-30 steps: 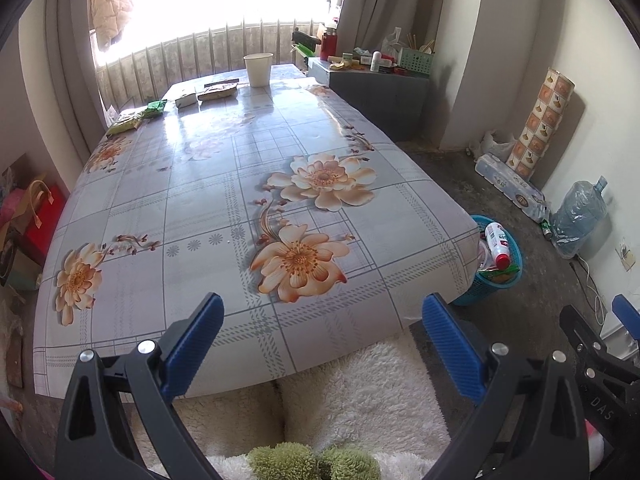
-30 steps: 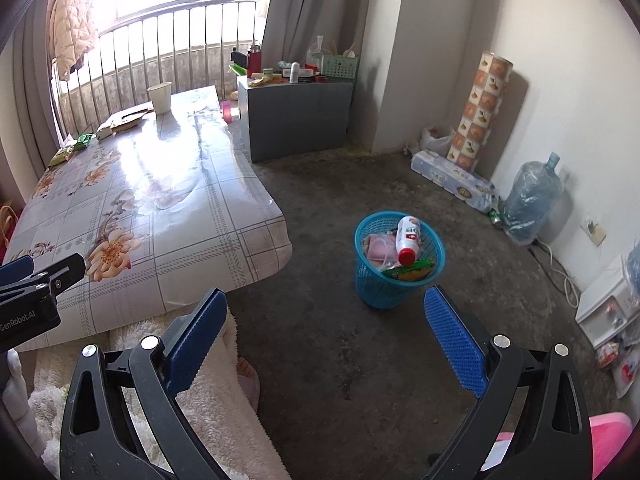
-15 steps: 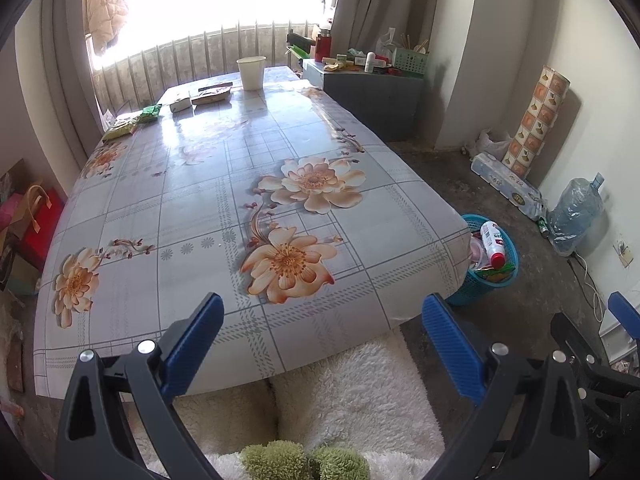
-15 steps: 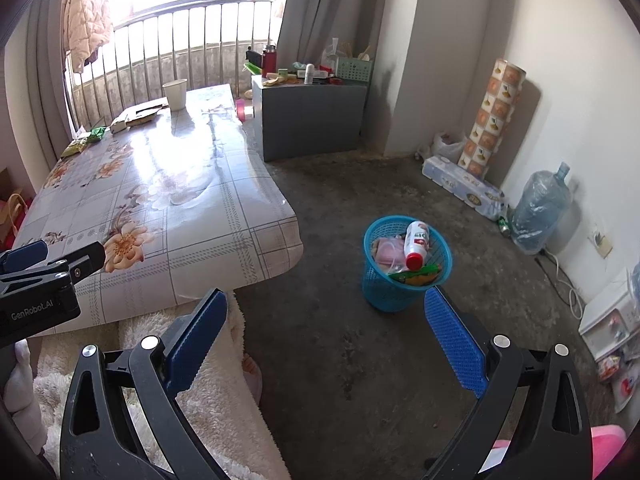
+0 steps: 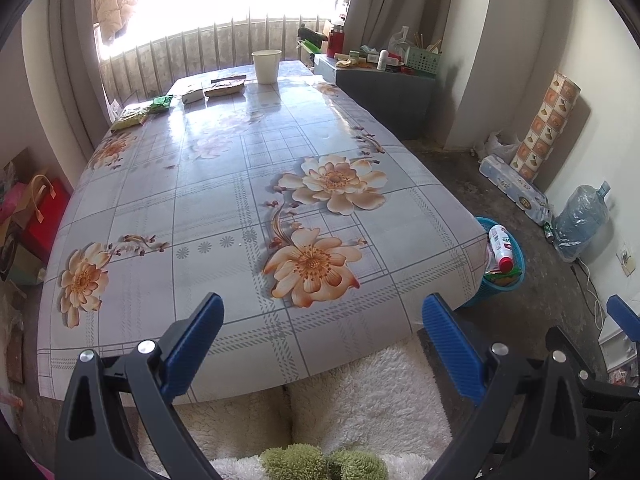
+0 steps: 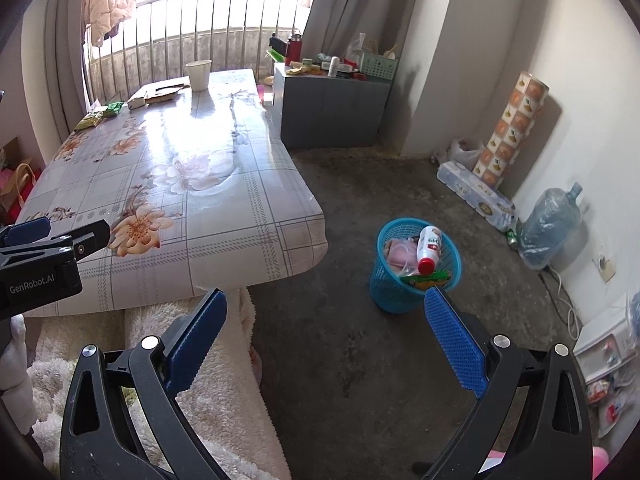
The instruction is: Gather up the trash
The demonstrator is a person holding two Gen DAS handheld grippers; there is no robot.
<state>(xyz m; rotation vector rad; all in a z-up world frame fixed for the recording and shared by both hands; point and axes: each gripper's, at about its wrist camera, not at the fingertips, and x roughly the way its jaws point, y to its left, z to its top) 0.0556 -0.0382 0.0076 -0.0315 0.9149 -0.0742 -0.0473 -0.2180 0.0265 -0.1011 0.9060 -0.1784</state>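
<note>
A blue mesh waste basket (image 6: pixel 414 265) stands on the floor right of the table, holding a white bottle with a red cap (image 6: pixel 429 249) and wrappers; it also shows as the basket (image 5: pixel 505 265) in the left wrist view. My left gripper (image 5: pixel 322 332) is open and empty over the near edge of the floral table (image 5: pixel 256 184). My right gripper (image 6: pixel 326 324) is open and empty above the floor, the basket just beyond its right finger. At the table's far end lie a paper cup (image 5: pixel 266 66), a brown packet (image 5: pixel 225 88), a small box (image 5: pixel 192 95) and green wrappers (image 5: pixel 138 114).
A white fluffy rug (image 5: pixel 360 400) lies below the table's near edge. A grey cabinet (image 6: pixel 332 110) with clutter stands at the back. Along the right wall are a patterned roll (image 6: pixel 510 130), a paper pack (image 6: pixel 474 194) and a water jug (image 6: pixel 550 226). Bags (image 5: pixel 36 208) sit at left.
Both grippers have drifted a little, so the table and basket shifted slightly in view. Both stay open and empty.
</note>
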